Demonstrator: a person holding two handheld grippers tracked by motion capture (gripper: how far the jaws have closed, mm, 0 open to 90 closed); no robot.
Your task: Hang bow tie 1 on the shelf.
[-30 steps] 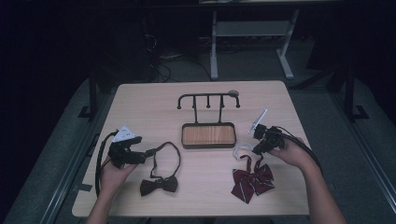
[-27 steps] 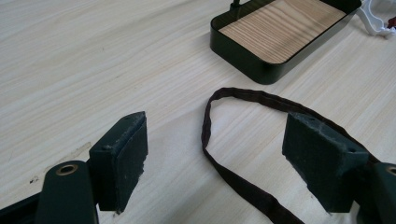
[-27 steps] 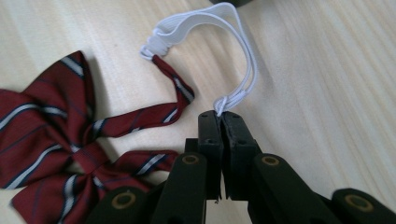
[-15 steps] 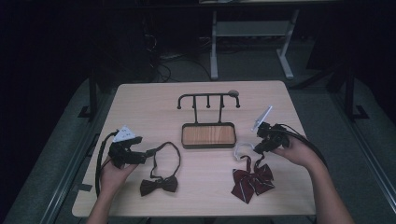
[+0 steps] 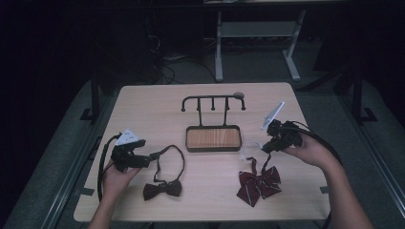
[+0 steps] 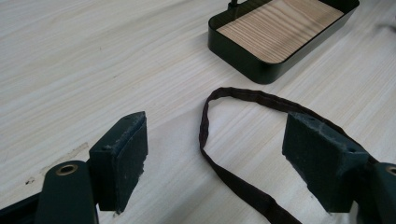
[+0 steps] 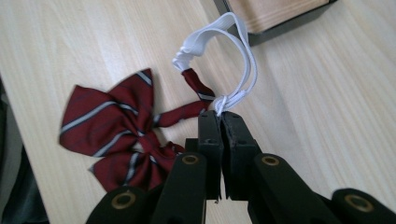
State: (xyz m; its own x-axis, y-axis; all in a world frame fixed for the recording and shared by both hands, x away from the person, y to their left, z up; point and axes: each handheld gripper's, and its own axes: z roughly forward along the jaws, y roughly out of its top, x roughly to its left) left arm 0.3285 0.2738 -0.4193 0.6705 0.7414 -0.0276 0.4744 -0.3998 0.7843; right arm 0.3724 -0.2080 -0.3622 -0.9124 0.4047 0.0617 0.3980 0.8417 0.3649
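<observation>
**Right gripper pinches bow tie's elastic; left gripper stands wide over the other strap**

Here, two bow ties lie on the light wooden table. The right gripper is clenched tight on the white elastic loop of the striped burgundy bow tie; the jaws meet flat with the elastic nipped at their tips. The loop arches above the jaws, and the bow itself lies on the tabletop, near the front right part of the table in the high view, just below the gripper.

The left gripper is released, jaws standing well apart. Between them, on the table, runs the dark neck strap of the plain dark bow tie; the pads do not touch it. In the high view this bow sits toward the front left, its strap looping up toward the gripper.

At table centre stands a black hook rack on a wood-lined tray base. The tray lies between the two grippers, apart from both ties.
</observation>
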